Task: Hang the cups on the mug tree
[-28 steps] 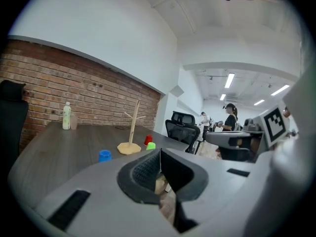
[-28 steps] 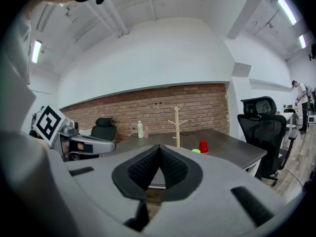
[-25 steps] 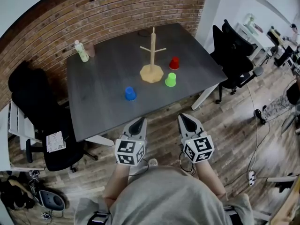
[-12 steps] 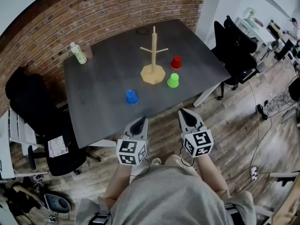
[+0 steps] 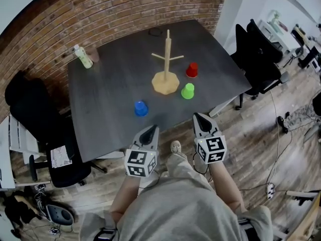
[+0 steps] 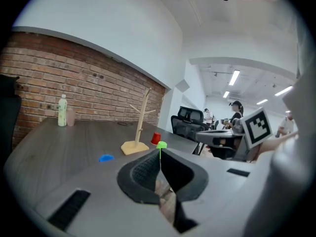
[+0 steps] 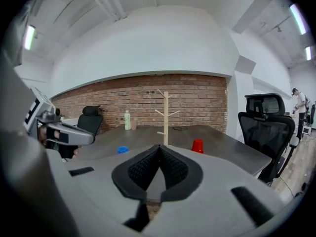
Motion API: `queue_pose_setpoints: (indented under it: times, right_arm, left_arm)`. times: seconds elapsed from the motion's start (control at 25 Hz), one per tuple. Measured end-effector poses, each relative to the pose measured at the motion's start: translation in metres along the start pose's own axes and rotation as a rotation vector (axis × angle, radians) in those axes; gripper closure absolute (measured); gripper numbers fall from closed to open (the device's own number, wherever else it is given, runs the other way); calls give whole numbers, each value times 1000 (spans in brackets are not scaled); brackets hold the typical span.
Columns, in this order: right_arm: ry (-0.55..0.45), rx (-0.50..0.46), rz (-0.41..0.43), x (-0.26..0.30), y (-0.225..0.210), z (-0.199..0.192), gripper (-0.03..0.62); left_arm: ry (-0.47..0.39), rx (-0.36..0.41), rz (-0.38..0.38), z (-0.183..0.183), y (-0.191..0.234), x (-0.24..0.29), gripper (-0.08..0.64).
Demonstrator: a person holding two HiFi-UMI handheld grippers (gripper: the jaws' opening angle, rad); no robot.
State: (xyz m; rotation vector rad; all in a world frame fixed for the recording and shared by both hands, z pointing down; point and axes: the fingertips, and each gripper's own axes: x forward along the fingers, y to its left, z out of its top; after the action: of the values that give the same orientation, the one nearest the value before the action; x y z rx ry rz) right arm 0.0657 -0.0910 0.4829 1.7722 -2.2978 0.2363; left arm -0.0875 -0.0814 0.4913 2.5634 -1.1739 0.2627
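Bare wooden mug tree upright, red cup, green cup, blue cup upside-down nearby

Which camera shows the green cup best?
The head view: the green cup stands in full sight on the table, beside the mug tree. The left gripper view shows only its top peeping over the left hand-held gripper. The right gripper view doesn't show it.

Only the top of the green cup, right of the mug tree, clears the left gripper in its own view. The right gripper hides that cup and the tree's base entirely in its view. Far left of the tree, the brownish object beside the bottle is too small to identify.
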Motion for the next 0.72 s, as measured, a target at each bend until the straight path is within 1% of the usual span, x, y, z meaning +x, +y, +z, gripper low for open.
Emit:
queue_pose_setpoints:
  times: [0.28,0.36,0.52,0.72]
  right_arm:
    - [47,-1,-13,42,-34,-10,593]
    - [63,0,-11,52,-43,-12,554]
    - [92,1,-7,69,-59,-16,522]
    - [124,-5,21,89,-70,-24,467]
  left_arm:
    - [0,9,34,17,18,40,551]
    - [1,9,41,23,21,50,551]
    - [0,7,54,31,25,71,551]
    - [-6,-6,96,33,36,93,550]
